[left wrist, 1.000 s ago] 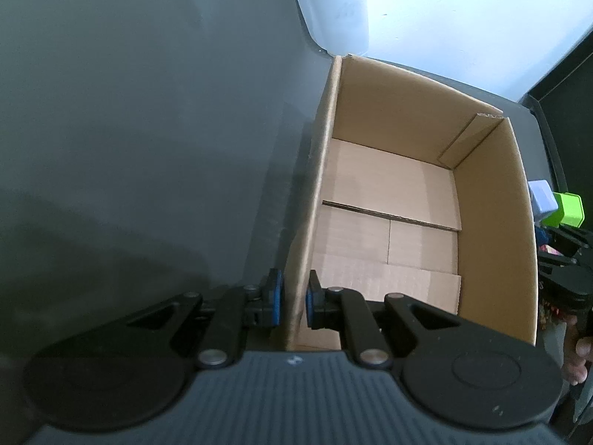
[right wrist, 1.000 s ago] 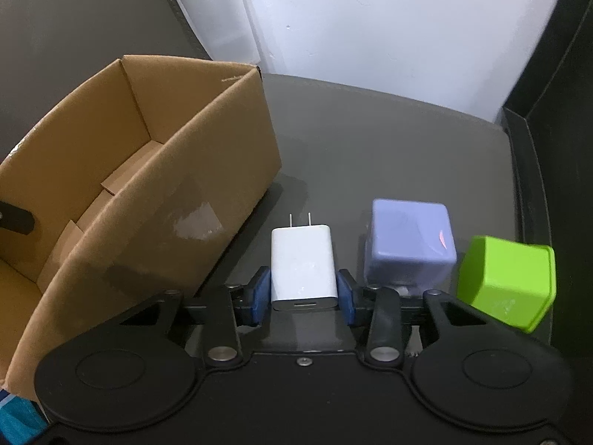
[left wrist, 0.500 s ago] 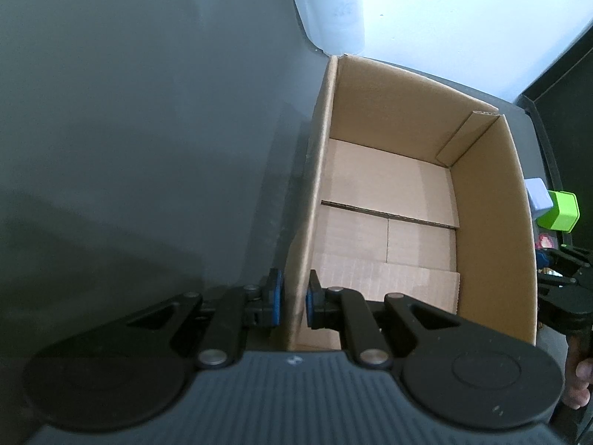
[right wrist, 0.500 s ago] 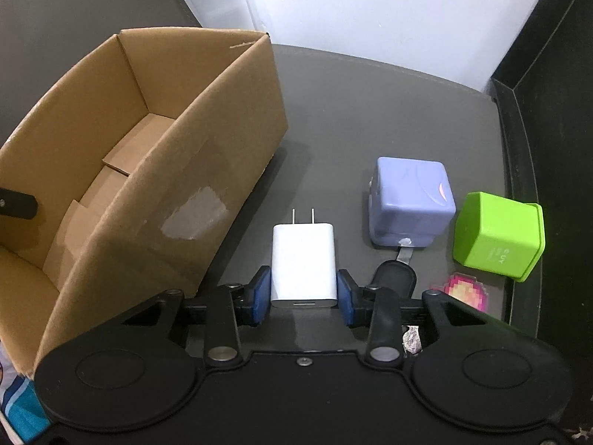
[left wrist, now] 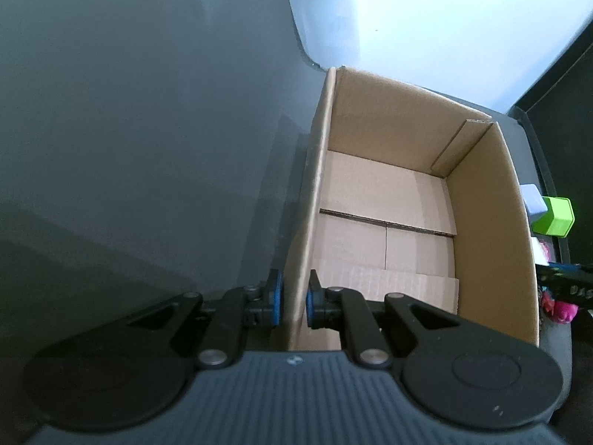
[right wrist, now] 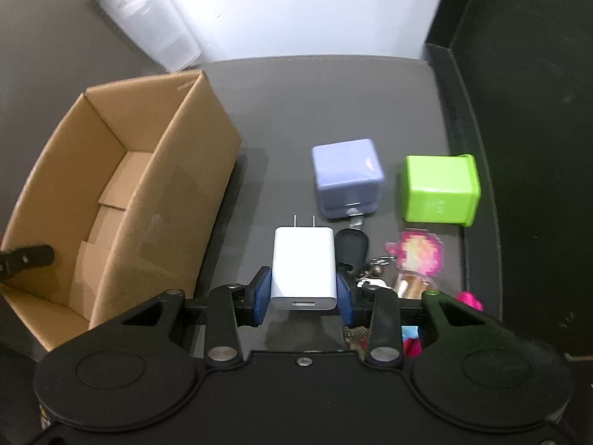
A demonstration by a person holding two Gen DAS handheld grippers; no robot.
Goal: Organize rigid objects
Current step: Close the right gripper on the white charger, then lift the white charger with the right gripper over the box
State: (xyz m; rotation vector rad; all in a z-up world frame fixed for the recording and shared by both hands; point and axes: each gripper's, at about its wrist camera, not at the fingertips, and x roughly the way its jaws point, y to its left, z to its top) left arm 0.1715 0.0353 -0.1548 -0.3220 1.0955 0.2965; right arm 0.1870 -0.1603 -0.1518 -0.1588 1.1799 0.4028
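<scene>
The right gripper point(right wrist: 302, 294) clamps the white charger point(right wrist: 304, 267), prongs pointing forward; the left gripper point(left wrist: 294, 304) pinches the cardboard box point(left wrist: 315, 200) wall.

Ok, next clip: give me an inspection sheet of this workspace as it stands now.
Surface: dark grey table, bare behind the box.
Job's things: open cardboard box, nothing inside; white charger; purple cube and green cube on the table, apart.
Clutter: black key fob, pink keychain charm, small bits near the right gripper, too hidden to name.
Grippers: left gripper clamps the box's near wall; right gripper holds the charger, prongs pointing away.
Cables: nothing seen.
Surroundings: white wall, clear plastic container, black panel at right.
</scene>
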